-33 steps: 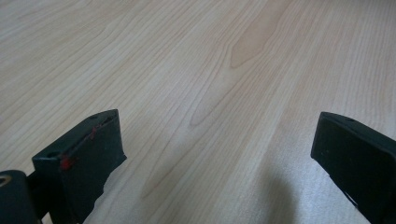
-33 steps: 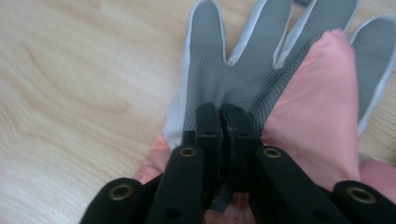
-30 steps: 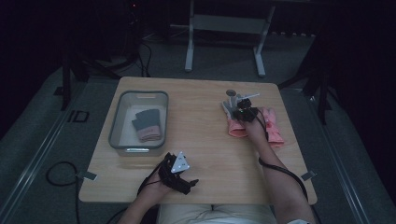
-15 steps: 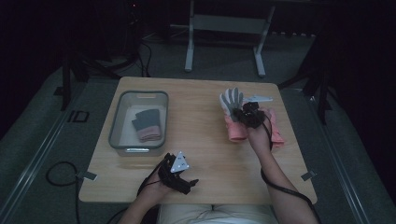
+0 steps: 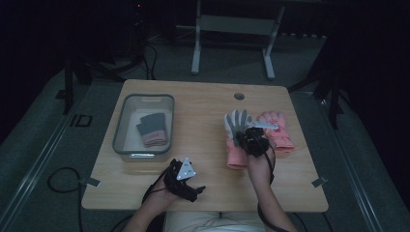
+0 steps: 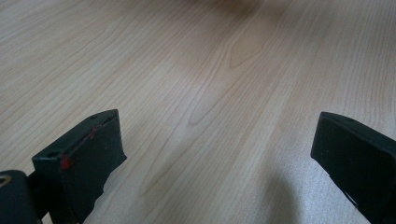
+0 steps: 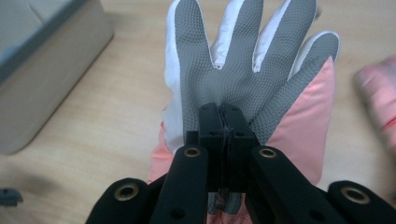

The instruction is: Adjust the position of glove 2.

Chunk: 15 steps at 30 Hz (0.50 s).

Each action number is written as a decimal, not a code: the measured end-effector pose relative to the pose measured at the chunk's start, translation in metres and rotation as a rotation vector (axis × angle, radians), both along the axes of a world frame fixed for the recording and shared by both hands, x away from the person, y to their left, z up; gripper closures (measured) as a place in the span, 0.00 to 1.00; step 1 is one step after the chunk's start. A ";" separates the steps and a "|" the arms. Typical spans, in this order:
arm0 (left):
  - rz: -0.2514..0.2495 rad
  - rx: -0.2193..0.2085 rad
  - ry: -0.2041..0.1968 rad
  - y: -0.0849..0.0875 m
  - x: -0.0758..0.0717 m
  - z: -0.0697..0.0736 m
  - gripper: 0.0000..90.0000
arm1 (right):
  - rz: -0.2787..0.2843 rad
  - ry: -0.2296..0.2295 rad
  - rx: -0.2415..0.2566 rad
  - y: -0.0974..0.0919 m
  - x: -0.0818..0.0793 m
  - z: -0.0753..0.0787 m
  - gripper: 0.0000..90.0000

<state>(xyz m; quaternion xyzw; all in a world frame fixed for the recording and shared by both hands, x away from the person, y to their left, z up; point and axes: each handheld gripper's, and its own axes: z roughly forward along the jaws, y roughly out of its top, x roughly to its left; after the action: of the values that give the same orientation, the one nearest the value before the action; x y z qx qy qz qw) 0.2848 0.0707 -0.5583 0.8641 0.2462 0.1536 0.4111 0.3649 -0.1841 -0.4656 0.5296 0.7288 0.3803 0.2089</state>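
Gripping the pink-and-grey glove (image 7: 247,79) by its palm, the right gripper (image 7: 222,122) has its fingers clenched tight on the fabric, the glove's grey fingers fanned out ahead of them. From above, that glove (image 5: 235,133) sits right of the counter's (image 5: 203,104) middle, just beside a second pink glove (image 5: 276,129) near the right edge. The left gripper (image 5: 183,178) rests at the near edge with its fingers (image 6: 84,158) released and wide apart over bare wood. A grey bin (image 5: 126,126) on the left holds a dark glove (image 5: 153,129).
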 end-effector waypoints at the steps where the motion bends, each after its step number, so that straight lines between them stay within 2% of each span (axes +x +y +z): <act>1: 0.000 -0.001 0.001 0.000 0.000 0.000 0.02 | -0.010 0.015 0.002 0.004 -0.001 -0.008 0.98; 5: 0.006 -0.014 0.011 0.002 0.001 -0.001 0.02 | 0.018 0.078 -0.020 0.020 0.008 -0.032 0.98; 6: 0.007 -0.012 0.012 0.002 0.001 -0.001 0.02 | 0.022 0.094 -0.010 0.023 0.011 -0.036 0.98; 7: 0.007 -0.010 0.011 0.002 0.001 -0.001 0.02 | 0.009 0.100 -0.004 0.027 0.016 -0.040 0.98; 11: -0.003 0.014 -0.001 0.000 0.000 -0.002 0.02 | 0.015 0.112 -0.023 0.040 0.026 -0.046 0.98; 13: -0.004 0.013 0.003 0.000 0.000 -0.002 0.02 | 0.020 0.124 -0.013 0.045 0.031 -0.048 0.98; 15: -0.005 0.011 0.002 0.000 0.000 -0.002 0.02 | 0.027 0.125 -0.026 0.049 0.034 -0.053 0.98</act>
<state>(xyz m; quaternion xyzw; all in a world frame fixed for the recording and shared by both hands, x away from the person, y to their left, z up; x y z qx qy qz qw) 0.2849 0.0708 -0.5607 0.8671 0.2437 0.1533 0.4065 0.3992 -0.1347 -0.5183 0.5398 0.7524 0.3398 0.1648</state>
